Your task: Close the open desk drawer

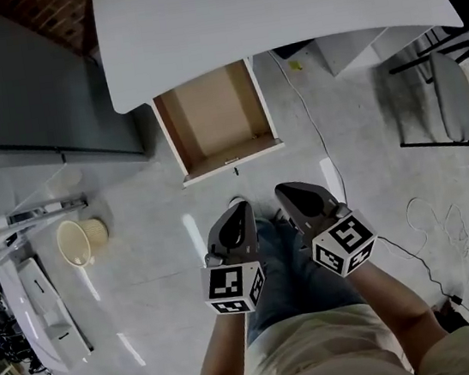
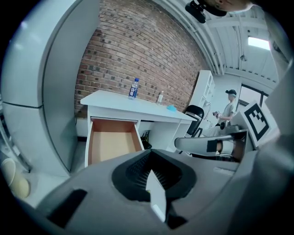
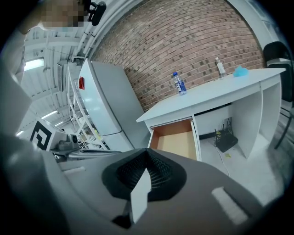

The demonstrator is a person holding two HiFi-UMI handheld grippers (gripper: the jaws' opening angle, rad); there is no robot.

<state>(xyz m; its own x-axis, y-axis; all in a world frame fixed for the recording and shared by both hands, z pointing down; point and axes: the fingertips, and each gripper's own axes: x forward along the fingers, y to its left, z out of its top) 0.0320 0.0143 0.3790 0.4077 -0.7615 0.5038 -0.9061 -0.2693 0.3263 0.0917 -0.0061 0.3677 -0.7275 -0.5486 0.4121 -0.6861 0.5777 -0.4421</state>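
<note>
Head view had the drawer (image 1: 217,124) pulled way out from under the table (image 1: 262,14), empty, with its white front panel facing back at the person. So the task hadn't really started yet imo. Nothing was touching that drawer.

Both grippers hung on the near side of the drawer front, with a strip of bare floor (image 1: 156,245) between them and it. They were near the drawer but clearly apart from it. The left gripper (image 1: 242,207) sat pretty much straight out from the middle of the drawer front. The right gripper (image 1: 291,190) was off toward the drawer's right corner. Neither looked clearly nearer to me, though the left seemed better lined up.

Jaws on both were pinched together with nothing between them. The left gripper view and right gripper view both showed that plainly, with the drawer's open box sitting beyond the tips.

What the next move hangs on, as I read it:
- The drawer's long axis ran straight from the front panel back under the table.
- That's also the line it slides on, so the push should go along it, away from the person.
- Closed jaws are fine for that, just a blunt nose against the panel.
- An off-centre push near a corner might rack the drawer, so the middle looked like the safer spot.
</note>
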